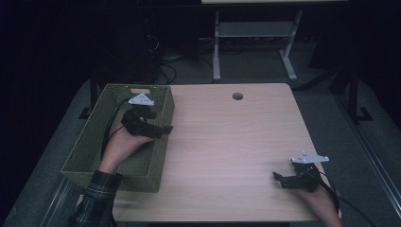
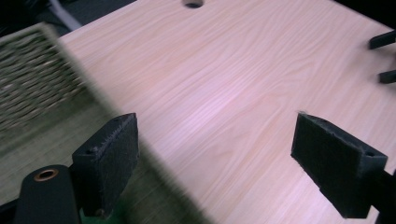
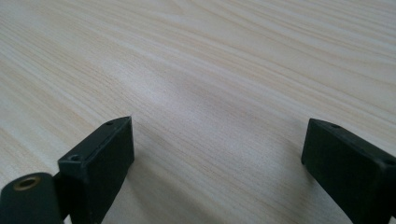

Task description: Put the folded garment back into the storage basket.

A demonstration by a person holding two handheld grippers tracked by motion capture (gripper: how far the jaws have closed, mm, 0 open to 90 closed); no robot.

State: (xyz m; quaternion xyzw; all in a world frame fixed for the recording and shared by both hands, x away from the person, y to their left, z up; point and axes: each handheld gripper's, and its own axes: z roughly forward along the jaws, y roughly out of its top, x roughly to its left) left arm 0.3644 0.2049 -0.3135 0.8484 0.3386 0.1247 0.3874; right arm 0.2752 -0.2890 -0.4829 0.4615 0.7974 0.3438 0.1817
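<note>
**Desk:** So, what do you have, biggest thing first?

**Me:** I have the wooden table (image 1: 236, 156) across the middle of the high view, with a round hole (image 1: 237, 96) in its top at about twelve o'clock. Next in size is the green woven basket (image 1: 94, 146), standing on the table's edge at nine o'clock and long from front to back.

**Desk:** And the grippers?

**Me:** I see the left gripper (image 1: 163, 130) at the basket's far end, around ten o'clock, held over the wall that faces the table's middle. Its jaws point towards three o'clock and stand wide apart, holding nothing. In the left gripper view one pad (image 2: 109, 158) hangs over the basket's rim (image 2: 70, 79) and the other pad (image 2: 334, 161) over bare wood, so it straddles that wall. I cannot tell whether it touches the weave.

**Desk:** Right side?

**Me:** I have the right gripper (image 1: 279, 178) at about five o'clock, near the front edge and well apart from the basket. Its jaws point towards nine o'clock, spread wide and holding nothing, low over plain wood in its own view (image 3: 215, 154). I can also pick out its two jaw tips at about two o'clock in the left gripper view (image 2: 385, 58).
</note>
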